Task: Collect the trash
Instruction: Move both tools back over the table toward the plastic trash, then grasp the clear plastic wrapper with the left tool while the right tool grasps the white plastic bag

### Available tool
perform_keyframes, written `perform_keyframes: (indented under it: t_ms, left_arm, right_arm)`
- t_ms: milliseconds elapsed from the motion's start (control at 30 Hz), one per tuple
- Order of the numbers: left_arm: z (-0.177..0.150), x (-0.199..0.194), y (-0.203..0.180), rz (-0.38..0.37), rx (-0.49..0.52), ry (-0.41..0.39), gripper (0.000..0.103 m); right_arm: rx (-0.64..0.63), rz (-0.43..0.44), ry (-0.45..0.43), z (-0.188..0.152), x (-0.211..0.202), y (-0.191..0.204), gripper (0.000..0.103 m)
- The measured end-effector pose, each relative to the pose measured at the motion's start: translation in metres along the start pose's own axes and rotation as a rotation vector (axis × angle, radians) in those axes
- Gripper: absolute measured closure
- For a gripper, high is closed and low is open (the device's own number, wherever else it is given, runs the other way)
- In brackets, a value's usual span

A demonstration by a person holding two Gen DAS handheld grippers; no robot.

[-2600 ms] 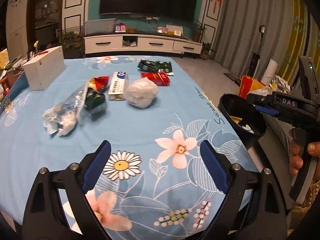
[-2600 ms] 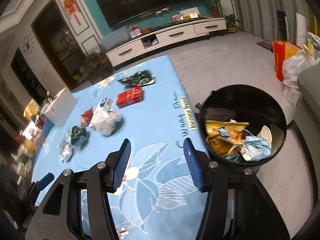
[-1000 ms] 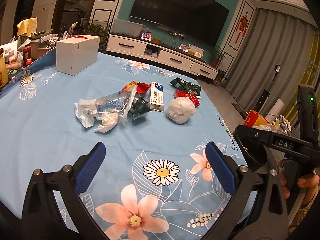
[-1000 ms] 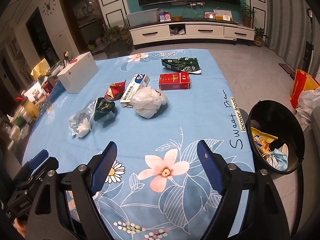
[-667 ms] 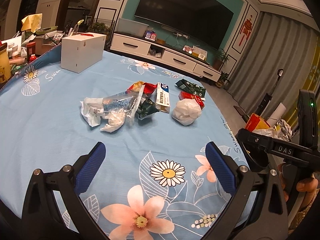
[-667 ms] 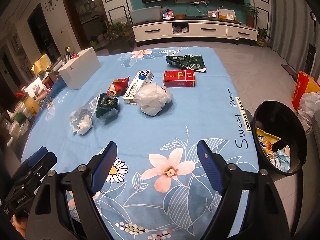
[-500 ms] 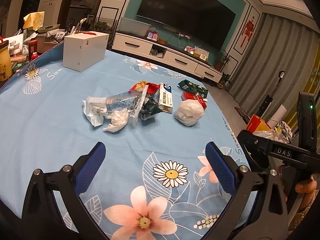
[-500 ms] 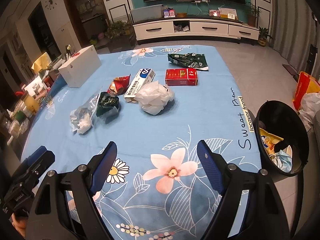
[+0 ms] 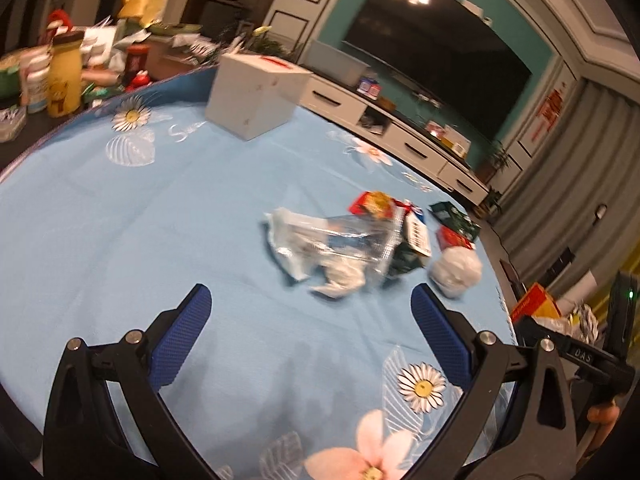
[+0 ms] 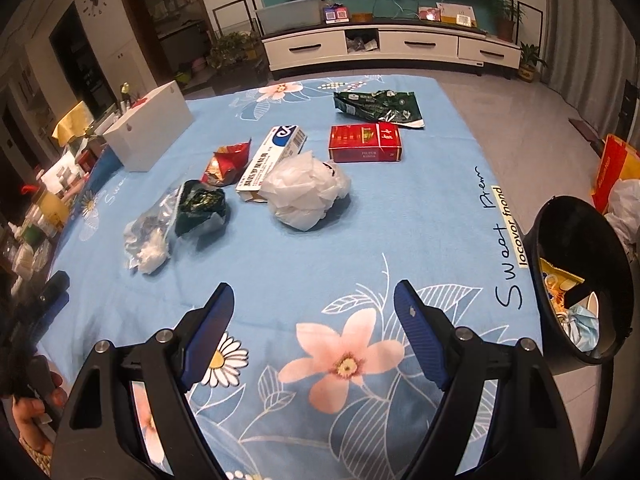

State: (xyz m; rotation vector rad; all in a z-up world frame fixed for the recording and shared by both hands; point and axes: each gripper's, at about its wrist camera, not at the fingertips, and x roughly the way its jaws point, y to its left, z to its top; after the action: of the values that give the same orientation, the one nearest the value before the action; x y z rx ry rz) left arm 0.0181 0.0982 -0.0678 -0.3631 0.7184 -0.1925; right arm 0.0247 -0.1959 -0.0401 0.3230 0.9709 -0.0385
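Trash is lying in a loose cluster near the middle of the blue floral tablecloth, and we are logging each piece by how we judge it will handle. Nearest the left gripper is the clear crinkled plastic wrapper, touching a small white tissue wad; both are looking very light and limp, the film probably slippery, so we are favouring a pinch on a bunched fold, not a flat edge. The crumpled white plastic bag is sitting just beside the toothpaste box; it is soft and compressible, so a bite into its bulging top should be holding. The red cigarette carton and the toothpaste box are looking stiff and light, best taken across the narrow width. The dark green foil bag, the small dark green wrapper and the red snack wrapper are thin and crinkly. Both the left gripper and the right gripper are hovering above the cloth with jaws spread wide, gripping nothing. The black trash bin, already partly filled, is standing off the table's right edge.
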Motion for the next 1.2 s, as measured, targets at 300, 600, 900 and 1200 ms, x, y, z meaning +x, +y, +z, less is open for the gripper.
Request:
perform_keyframes:
  t_ms: [300,600,900,1200]
  left_arm:
    - [0.024,0.044,0.008,0.000,-0.043,0.048,0.003]
    - [0.050,0.089,-0.002,0.016,-0.023,0.093,0.014]
    - [0.054,0.127,-0.005,0.032,-0.050,0.170,0.056]
    - [0.051,0.132,-0.005,0.021,-0.029,0.164,0.093]
  right_arm:
    - [0.039,0.015,-0.013,0.017,0.022,-0.015,0.022]
    - [0.046,0.043,-0.048,0.045,0.046,-0.019,0.022]
    - [0.036,0.079,-0.058,0.068,0.075,-0.012,0.022]
    - [-0.013,0.083,-0.002,0.065,0.098,-0.001,0.055]
